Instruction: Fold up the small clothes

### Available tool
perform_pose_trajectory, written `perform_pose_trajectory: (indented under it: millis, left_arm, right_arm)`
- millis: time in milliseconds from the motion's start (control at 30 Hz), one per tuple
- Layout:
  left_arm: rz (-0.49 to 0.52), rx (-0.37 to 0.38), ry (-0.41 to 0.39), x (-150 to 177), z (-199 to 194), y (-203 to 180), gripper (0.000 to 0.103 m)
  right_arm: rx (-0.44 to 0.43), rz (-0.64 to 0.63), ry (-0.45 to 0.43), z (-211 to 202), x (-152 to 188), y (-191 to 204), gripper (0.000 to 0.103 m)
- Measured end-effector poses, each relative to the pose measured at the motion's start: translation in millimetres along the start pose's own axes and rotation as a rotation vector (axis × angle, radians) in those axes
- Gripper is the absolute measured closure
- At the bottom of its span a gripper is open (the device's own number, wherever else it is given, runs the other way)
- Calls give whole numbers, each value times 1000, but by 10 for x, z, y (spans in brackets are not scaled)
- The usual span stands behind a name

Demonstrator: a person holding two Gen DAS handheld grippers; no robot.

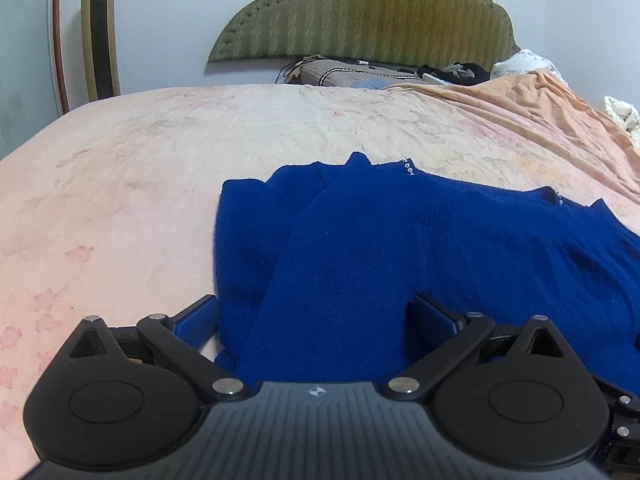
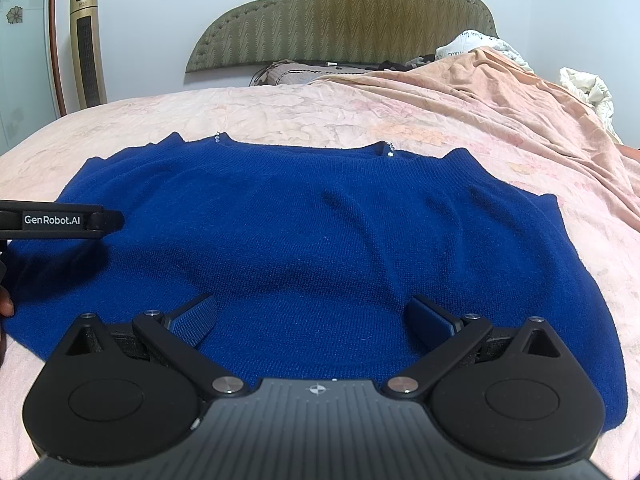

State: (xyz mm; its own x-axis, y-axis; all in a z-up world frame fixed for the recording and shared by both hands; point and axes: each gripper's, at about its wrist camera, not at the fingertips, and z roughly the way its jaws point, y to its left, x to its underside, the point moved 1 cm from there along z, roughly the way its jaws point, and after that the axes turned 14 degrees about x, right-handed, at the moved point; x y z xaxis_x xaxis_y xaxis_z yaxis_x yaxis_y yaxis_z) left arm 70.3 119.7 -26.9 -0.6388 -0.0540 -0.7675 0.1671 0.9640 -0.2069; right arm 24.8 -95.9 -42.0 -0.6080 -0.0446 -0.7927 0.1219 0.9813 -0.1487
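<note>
A royal-blue knit sweater lies spread on the pink bedspread, its neckline with small beads toward the headboard. My right gripper hovers open over the sweater's near middle, with nothing between its fingers. In the left wrist view the sweater has its left side folded over the body. My left gripper stands open, its jaws wide apart on either side of that folded part. The left gripper's black body shows at the left edge of the right wrist view, over the sweater's left side.
A green padded headboard stands at the back with a pillow and dark items below it. A bunched peach blanket and white bedding lie at the right. A gold tower heater stands by the left wall.
</note>
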Motion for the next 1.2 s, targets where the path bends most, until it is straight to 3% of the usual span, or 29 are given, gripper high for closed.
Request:
perform_pose_trajectory:
  millis: [100,200,333,433,567,633,733,867,1000,1067,1167,1200]
  left_arm:
    - [16,-1,34,-37,-7,-14,0]
    - [32,63,97,-188,-126,17,0]
    - [82,71,91,-434,-252,290,0]
    - [55,135,173,-563,-159,632,0]
    - [-95,254,276,-622,44,1056,0]
    - [-125,324,264,-649,71,1136,0]
    - [-136,449,298,-711,213,1102,0]
    - [-90,521,304,-796,443,913,0]
    - [-97,601,300,-910,713,746,0]
    - [-95,585,271,-961,818,683,0]
    - [-85,561,248,-1009,923,591,1]
    - [-83,551,244,-1026,943,569,8]
  right_arm:
    - [3,10,4,6,-6,-4,0]
    - [5,15,6,1,-19,-15,1]
    - [50,31,-33,-206,-32,16,3]
    - [16,-65,-97,-458,-54,170,2]
    - [-34,-242,-182,-770,-14,547,2]
    - [-52,-346,-207,-883,57,795,2]
    - [-82,-507,-231,-978,227,1161,2]
    - [12,-643,-342,-977,335,1527,1]
    - [61,-656,-373,-794,180,1756,3]
    - [69,-650,-381,-679,93,1844,5]
    - [48,-644,-386,-532,-22,1932,20]
    - [43,-652,-387,-502,-30,1945,37]
